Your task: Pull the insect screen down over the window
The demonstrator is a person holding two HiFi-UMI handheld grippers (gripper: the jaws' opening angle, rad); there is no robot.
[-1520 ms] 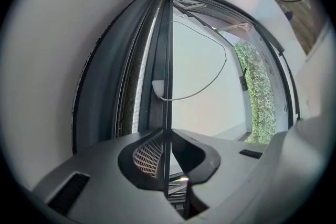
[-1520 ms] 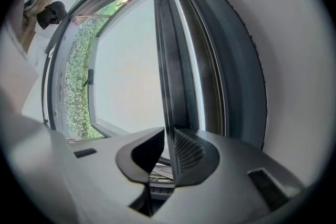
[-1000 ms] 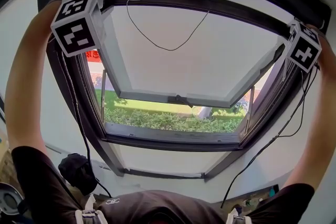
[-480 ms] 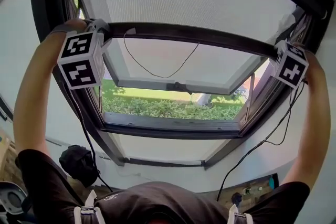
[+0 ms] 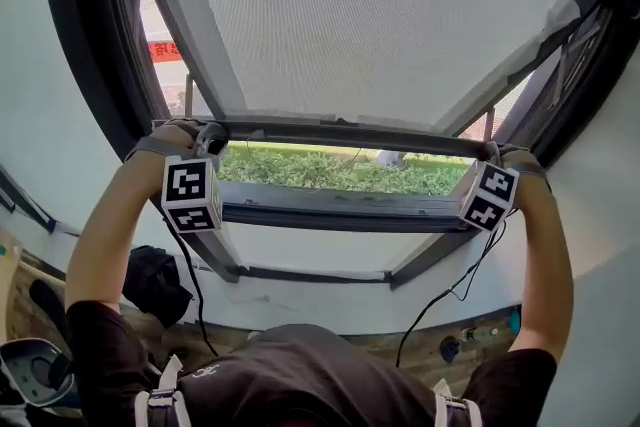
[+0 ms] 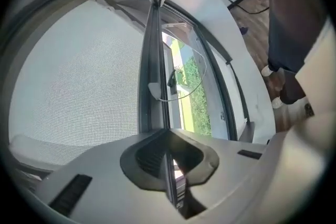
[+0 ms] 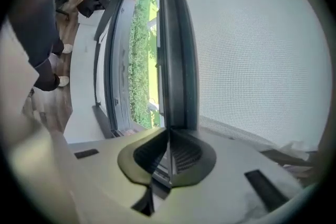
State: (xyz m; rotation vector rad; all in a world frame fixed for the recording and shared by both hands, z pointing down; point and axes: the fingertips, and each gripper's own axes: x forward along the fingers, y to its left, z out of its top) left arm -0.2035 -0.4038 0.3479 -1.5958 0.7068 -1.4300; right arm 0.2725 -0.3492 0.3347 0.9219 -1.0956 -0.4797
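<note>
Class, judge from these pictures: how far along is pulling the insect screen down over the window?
Done: the mesh already covers most of the opening. In hand: the left gripper and right gripper each clamp an end of the bottom bar. Left: a strip showing the hedge is uncovered between the bar and the lower frame.

The pull bar [image 5: 350, 137] of the insect screen [image 5: 380, 15] runs across the middle of the window, and the screen's mesh stretches above it. The left gripper [image 5: 212, 137] sits on the bar's left end and the right gripper [image 5: 492, 153] on its right end. Each has the bar's edge between its jaws. Just below the bar, outside, lies a hedge [image 5: 330, 172]. Below that is the window frame [image 5: 330, 207]. Well below the bar's left end lies a bag [image 5: 152, 283]. A cable [image 5: 440, 300] hangs down below the bar's right end.
</note>
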